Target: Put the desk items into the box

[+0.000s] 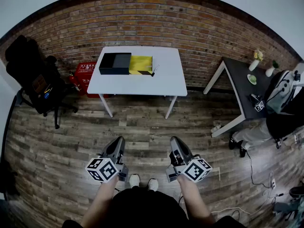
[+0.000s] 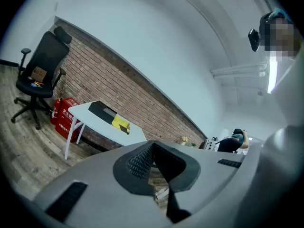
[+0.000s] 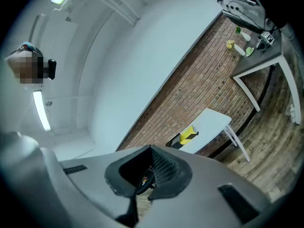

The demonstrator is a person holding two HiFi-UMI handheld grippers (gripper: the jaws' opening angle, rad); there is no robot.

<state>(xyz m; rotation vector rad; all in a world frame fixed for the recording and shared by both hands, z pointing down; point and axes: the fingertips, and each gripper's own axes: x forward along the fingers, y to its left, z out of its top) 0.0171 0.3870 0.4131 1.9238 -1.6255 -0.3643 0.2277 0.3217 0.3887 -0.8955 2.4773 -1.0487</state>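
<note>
2 grippers near you, both pressed together, empty.
Your left gripper & right gripper hang over wood floor; farther off, 1 white table carries 1 black-and-yellow box w/ 1 pen-like item just beside its right end.

Your left gripper and right gripper are smooth grey shells, each with a black-and-white marker cube sitting either side of your white shoes. The fingers have dark, dotted pads. You're in a black top.
</note>
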